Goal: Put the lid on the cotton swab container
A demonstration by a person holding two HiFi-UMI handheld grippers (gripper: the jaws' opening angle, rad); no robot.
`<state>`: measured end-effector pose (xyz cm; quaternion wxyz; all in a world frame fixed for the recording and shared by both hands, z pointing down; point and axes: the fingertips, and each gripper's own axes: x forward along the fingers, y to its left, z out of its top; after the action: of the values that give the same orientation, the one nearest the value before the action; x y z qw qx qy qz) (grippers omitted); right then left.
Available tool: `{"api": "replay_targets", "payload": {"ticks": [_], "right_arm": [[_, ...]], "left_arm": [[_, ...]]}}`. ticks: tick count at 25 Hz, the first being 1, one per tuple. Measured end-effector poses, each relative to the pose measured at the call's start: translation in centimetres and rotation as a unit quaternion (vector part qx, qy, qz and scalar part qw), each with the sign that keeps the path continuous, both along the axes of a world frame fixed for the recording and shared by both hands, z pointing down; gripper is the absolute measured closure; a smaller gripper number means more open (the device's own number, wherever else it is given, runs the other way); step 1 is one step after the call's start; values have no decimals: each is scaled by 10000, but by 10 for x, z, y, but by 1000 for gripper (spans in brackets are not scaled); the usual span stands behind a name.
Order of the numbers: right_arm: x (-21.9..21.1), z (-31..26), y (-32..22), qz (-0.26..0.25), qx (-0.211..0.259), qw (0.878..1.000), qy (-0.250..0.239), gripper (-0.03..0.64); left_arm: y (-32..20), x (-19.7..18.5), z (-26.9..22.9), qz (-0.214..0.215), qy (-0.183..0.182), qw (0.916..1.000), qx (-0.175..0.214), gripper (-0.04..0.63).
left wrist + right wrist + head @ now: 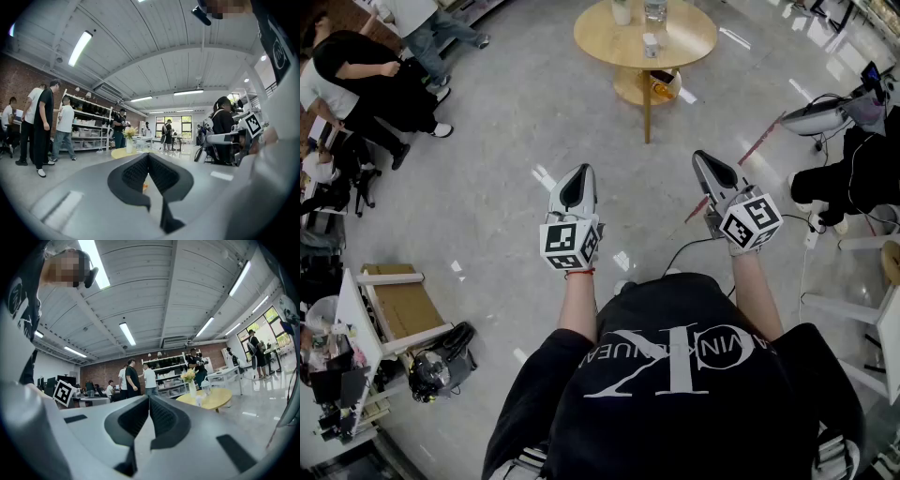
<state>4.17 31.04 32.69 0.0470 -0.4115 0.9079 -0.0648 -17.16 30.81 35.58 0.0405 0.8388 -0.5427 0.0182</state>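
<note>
Head view showed my left gripper (578, 178) and right gripper (708, 164) both clenched empty and level, with what I took for the small white cotton swab container (651, 44) well ahead on the round light-wood table (600, 37), lying between them with neither hand clearly nearer.

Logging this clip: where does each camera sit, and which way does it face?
Head view: on the person's head, facing steeply down at the floor; shows both forearms, black shirt, left gripper, right gripper.
Left gripper view: on the left gripper, facing level past its shut jaws into the room; shirt at upper right.
Right gripper view: on the right gripper, level past its shut jaws; shirt at upper left.
Shared: all three show the round table.
</note>
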Motion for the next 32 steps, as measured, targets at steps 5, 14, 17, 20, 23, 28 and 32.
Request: {"api": "replay_targets", "payload": {"ticks": [5, 14, 17, 20, 23, 28, 32], "right_arm": [[-3, -3, 0, -39, 40, 10000, -6, 600], [-3, -2, 0, -78, 77, 9999, 3, 600], [1, -2, 2, -88, 64, 9999, 21, 600], [9, -1, 2, -66, 71, 9999, 28, 598], [20, -2, -1, -43, 45, 10000, -38, 598], [44, -6, -2, 34, 73, 9997, -211, 597], [60, -4, 0, 24, 97, 9994, -334, 597]], "left_arm": [[0, -2, -4, -20, 4, 10000, 38, 584], [-1, -3, -5, -69, 15, 10000, 62, 584], [0, -3, -5, -111, 55, 9999, 53, 584], [-2, 1, -5, -163, 150, 9997, 58, 584], [-5, 9, -6, -166, 331, 9993, 39, 581], [-2, 27, -10, -187, 248, 9994, 118, 580], [3, 37, -11, -281, 317, 9990, 165, 578]]}}
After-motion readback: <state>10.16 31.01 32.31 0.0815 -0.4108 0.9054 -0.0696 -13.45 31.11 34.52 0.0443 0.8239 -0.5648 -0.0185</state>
